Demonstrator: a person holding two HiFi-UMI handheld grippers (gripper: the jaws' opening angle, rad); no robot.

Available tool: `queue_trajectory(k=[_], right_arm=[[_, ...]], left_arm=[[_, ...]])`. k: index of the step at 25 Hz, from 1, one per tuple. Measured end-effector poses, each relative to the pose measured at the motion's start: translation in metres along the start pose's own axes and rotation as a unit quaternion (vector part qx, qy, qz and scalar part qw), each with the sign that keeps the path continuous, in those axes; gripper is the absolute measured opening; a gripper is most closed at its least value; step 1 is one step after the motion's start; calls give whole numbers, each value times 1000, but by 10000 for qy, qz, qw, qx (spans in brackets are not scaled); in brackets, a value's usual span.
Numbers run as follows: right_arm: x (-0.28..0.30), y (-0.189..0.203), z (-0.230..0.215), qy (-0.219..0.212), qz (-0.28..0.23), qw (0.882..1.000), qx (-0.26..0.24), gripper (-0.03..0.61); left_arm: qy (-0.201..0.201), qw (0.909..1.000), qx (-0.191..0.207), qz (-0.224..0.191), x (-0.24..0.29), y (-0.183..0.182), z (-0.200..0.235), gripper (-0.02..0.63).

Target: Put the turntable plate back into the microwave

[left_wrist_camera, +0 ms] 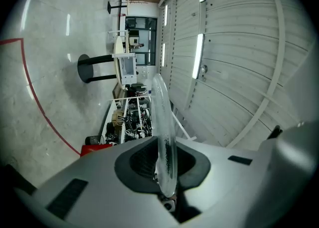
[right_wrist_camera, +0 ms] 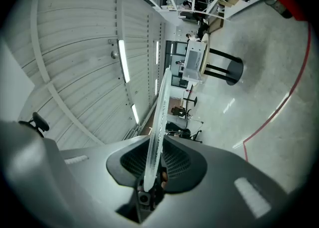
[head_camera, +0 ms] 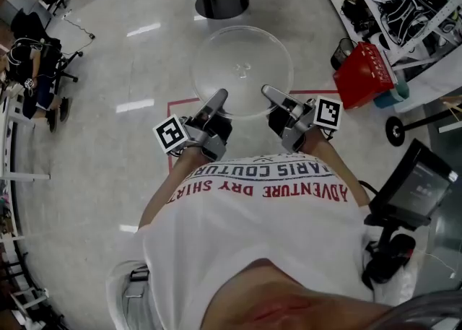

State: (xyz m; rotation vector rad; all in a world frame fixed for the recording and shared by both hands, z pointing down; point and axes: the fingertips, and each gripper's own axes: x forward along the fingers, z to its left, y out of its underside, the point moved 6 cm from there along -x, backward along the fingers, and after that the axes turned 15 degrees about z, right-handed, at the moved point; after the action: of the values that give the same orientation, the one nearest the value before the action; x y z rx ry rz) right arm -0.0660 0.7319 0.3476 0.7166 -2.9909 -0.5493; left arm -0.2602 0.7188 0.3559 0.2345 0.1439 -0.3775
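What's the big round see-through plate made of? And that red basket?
The turntable plate looks like clear glass: you can see the floor right through it, and its smooth rim shines. The red basket looks like plastic, bright and glossy, but it's too small to be sure.
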Motion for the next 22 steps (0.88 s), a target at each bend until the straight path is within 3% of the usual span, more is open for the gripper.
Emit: queue_trajectory(k=[14, 19, 22], right_arm=[[0, 1, 4, 103, -136, 9998, 46, 41], [-28, -34, 5, 199, -227, 9995, 137, 37], [-32, -52, -23, 204, -289, 9991, 253, 35]], left_arm=[[171, 9997, 127, 104, 3, -5, -6, 26], [98, 9998, -20, 193, 47, -10, -9, 26], [26, 9997, -90, 230, 64, -22, 18, 26]])
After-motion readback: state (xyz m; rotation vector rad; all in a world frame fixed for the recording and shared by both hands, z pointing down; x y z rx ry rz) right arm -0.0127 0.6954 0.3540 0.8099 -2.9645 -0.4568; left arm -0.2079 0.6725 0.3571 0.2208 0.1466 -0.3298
